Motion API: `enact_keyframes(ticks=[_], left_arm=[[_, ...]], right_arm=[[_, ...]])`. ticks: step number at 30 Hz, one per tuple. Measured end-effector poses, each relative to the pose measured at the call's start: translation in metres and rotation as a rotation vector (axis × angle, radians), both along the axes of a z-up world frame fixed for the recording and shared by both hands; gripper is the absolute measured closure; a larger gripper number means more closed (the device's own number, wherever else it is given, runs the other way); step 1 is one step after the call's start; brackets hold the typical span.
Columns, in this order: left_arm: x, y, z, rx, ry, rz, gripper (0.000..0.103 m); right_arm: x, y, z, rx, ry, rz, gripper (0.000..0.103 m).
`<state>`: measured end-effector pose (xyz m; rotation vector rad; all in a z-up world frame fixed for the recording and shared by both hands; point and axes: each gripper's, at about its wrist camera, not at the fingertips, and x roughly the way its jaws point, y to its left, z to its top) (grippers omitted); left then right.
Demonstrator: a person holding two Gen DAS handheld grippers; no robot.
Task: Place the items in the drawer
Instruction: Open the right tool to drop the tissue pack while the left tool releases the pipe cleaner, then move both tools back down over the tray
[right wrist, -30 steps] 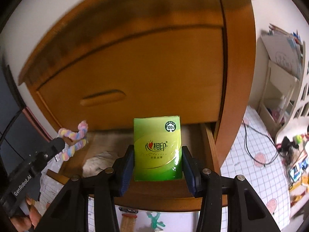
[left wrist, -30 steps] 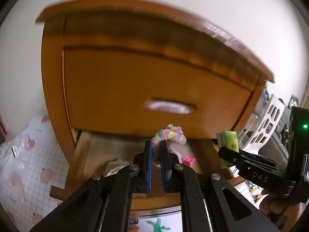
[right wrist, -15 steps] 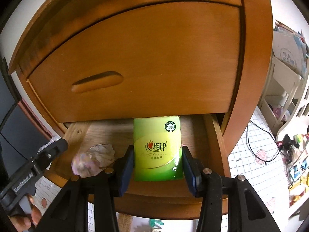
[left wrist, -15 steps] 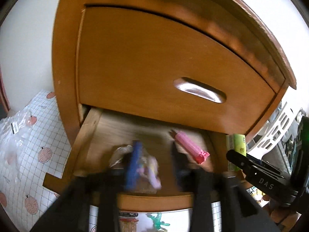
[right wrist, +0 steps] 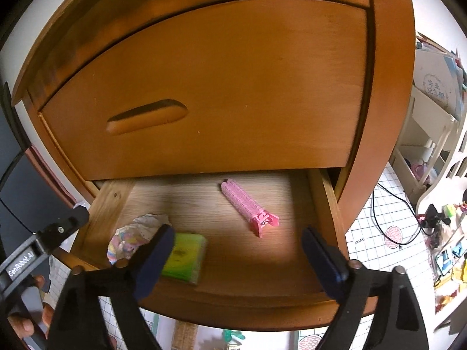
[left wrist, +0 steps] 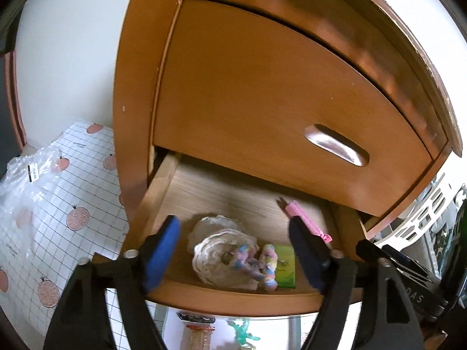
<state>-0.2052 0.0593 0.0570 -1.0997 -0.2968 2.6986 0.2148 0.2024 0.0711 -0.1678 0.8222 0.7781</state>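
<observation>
While both grippers hover over the open lower drawer of a wooden nightstand, each camera catches something the other misses. From the left wrist view, a pastel scrunchie lies on a crumpled white lace doily near the drawer's front edge, with the green tissue pack flat just beside it and partly under it; a sliver of the pink hair clip shows behind the right-hand finger. From the right wrist view, the clip lies in full on the bare drawer floor, well apart from the tissue pack, which sits toward the front left, partly hidden by a blue finger pad; the scrunchie there is only a blurred pastel patch on the doily. The left gripper stands spread wide, holding nothing, its pads flanking the doily pile from above. The right gripper is likewise wide apart and empty, angled down at the drawer. At the lower left edge of the right wrist view, a person's fingers wrap the left gripper's handle. A peach-print mat covers the floor beside the nightstand.
</observation>
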Motion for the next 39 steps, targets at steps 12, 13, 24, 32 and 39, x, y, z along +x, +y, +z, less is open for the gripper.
enact_keyframes(ticks=[12,13,24,32,39], left_arm=[[0.01,-0.005,0.006,-0.056,0.085,0.056,0.0],[0.011,-0.005,0.007,-0.059,0.092,0.055,0.0],[0.056,-0.007,0.011,-0.059,0.208,0.047,0.0],[0.11,-0.007,-0.01,-0.047,0.243,-0.033,0.0],[0.128,-0.009,-0.063,-0.045,0.09,-0.07,0.0]], right_arm=[[-0.007,-0.009,0.004,0.009,-0.047,0.001,0.0],[-0.008,-0.01,0.005,0.009,-0.049,0.003,0.0],[-0.04,-0.047,0.002,0.062,-0.134,-0.008,0.0],[-0.075,-0.088,-0.025,0.106,-0.149,-0.036,0.0],[-0.092,-0.099,-0.086,0.028,-0.05,-0.036,0.0]])
